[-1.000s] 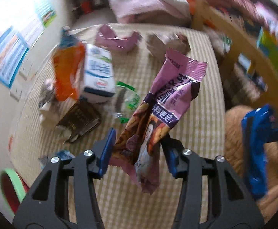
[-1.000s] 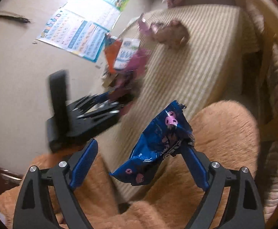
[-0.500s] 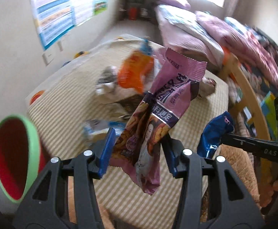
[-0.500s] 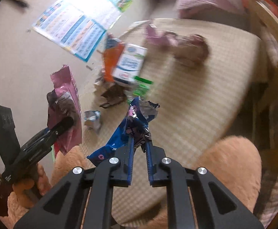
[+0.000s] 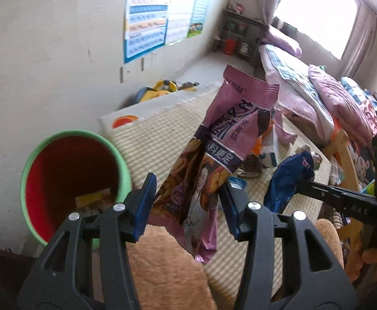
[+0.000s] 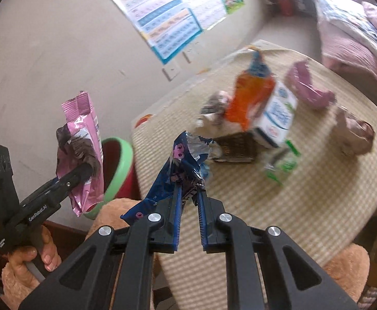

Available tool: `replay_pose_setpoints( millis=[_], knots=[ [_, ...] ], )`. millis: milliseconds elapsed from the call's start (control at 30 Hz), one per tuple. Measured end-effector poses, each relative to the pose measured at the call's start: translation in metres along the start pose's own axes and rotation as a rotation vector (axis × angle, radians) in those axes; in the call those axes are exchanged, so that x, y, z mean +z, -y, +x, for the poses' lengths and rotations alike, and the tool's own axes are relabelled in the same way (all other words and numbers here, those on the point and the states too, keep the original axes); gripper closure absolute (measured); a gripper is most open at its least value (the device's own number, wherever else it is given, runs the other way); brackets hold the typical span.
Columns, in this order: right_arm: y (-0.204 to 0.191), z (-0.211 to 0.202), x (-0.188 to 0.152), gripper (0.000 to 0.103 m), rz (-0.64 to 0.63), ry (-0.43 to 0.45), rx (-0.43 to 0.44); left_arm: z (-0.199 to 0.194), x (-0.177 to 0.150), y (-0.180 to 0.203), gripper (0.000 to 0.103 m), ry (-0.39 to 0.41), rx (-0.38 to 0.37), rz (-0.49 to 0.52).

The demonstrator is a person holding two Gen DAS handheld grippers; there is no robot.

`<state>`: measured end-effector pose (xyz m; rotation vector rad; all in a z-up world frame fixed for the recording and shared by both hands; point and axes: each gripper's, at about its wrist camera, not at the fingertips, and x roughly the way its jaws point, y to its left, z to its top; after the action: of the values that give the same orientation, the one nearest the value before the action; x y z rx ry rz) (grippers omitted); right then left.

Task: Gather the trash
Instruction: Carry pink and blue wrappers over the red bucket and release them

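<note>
1. Left gripper [image 5: 186, 204] pinches a pink snack wrapper [image 5: 222, 149] between its blue pads; wrapper stands upright out of the jaws, its lower end hanging below them.
2. Right gripper [image 6: 189, 193] has its jaws pressed nearly together on a crumpled blue wrapper [image 6: 175, 173]; wrapper sticks up and to the left of the pads.
3. Both wrappers are held in the air, above the near edge of a striped beige mat [image 6: 317, 193].
4. Bin [image 5: 69, 178], green rim, red inside, stands on the floor just beside the mat's left corner, against the wall; some yellowish trash lies at its bottom.
5. In the right wrist view the pink wrapper hangs in front of the bin's rim; whether it is over the opening, cannot tell.
6. More trash lies on the mat: orange pouch [image 6: 250, 100], white milk carton [image 6: 276, 118], dark flat wrapper [image 6: 237, 147], green-and-clear wrapper [image 6: 281, 162], purple wrapper [image 6: 310, 90], a brownish crumpled piece [image 6: 356, 134].
7. A hand [image 6: 30, 253] grips the left tool's handle; fuzzy tan sleeve below.
8. Poster [image 5: 147, 23] on the wall, bed [image 5: 317, 95] with pink covers behind the mat.
</note>
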<state>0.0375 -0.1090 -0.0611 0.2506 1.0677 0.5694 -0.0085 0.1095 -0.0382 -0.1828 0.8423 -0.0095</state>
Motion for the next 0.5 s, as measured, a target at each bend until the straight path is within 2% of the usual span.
replay_pose_setpoints(
  millis=[267,500],
  knots=[
    [-0.035,0.0,0.005,0.092,-0.079,0.023,0.022,-0.01,-0.002,-0.026,0.056,0.019,0.05,-0.022],
    [-0.053,0.011,0.015,0.091,-0.105,0.018,0.044,-0.011,-0.002,-0.053,0.056,0.027,0.086,-0.09]
  ],
)
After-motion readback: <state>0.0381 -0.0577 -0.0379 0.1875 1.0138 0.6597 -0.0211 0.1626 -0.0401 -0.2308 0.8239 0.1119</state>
